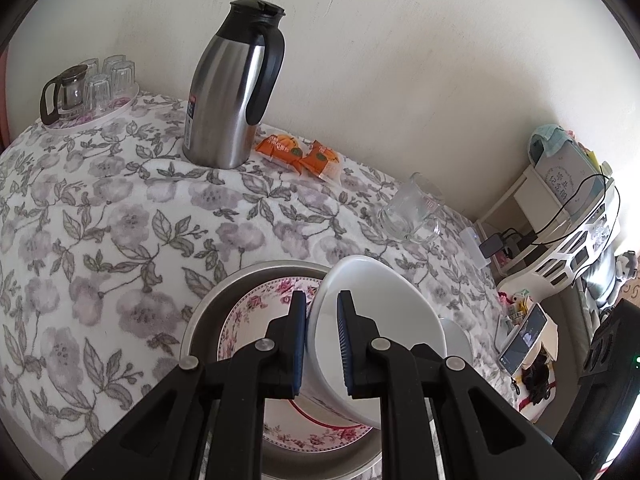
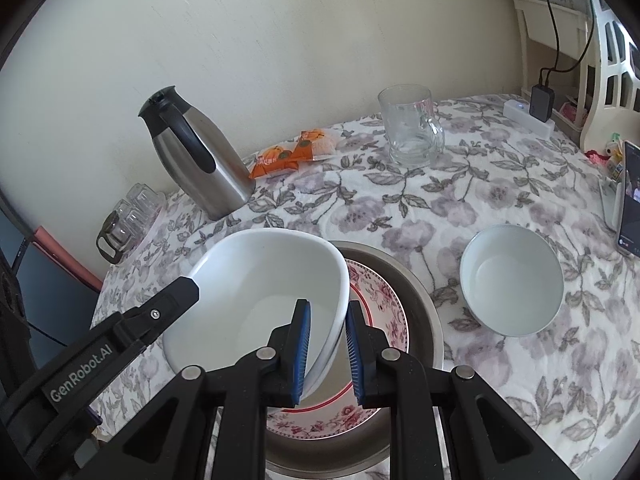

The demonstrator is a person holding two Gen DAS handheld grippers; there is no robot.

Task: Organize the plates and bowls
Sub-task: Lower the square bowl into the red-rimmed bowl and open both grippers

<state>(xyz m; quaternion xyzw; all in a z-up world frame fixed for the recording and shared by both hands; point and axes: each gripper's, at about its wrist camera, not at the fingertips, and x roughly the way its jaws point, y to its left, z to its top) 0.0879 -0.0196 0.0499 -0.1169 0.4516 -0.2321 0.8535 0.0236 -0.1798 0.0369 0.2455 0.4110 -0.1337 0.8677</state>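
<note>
A large white bowl (image 1: 380, 332) (image 2: 264, 296) hangs tilted over a floral plate (image 1: 256, 312) (image 2: 380, 300) that lies in a metal pan (image 1: 208, 312) (image 2: 424, 304). My left gripper (image 1: 322, 300) is shut on the bowl's left rim, one finger inside and one outside. My right gripper (image 2: 328, 308) straddles the bowl's right rim, its jaws closed on it. The left gripper's finger (image 2: 176, 292) shows at the bowl's far rim in the right wrist view. A smaller white bowl (image 2: 512, 280) sits on the flowered tablecloth to the right.
A steel thermos jug (image 1: 228, 92) (image 2: 200, 160), orange snack packs (image 1: 304, 156) (image 2: 292, 152) and a glass mug (image 1: 412, 208) (image 2: 412, 128) stand further back. A tray of glasses with a small teapot (image 1: 80, 92) (image 2: 128, 220) sits at the far left. A phone (image 2: 630, 200) and shelf stand right.
</note>
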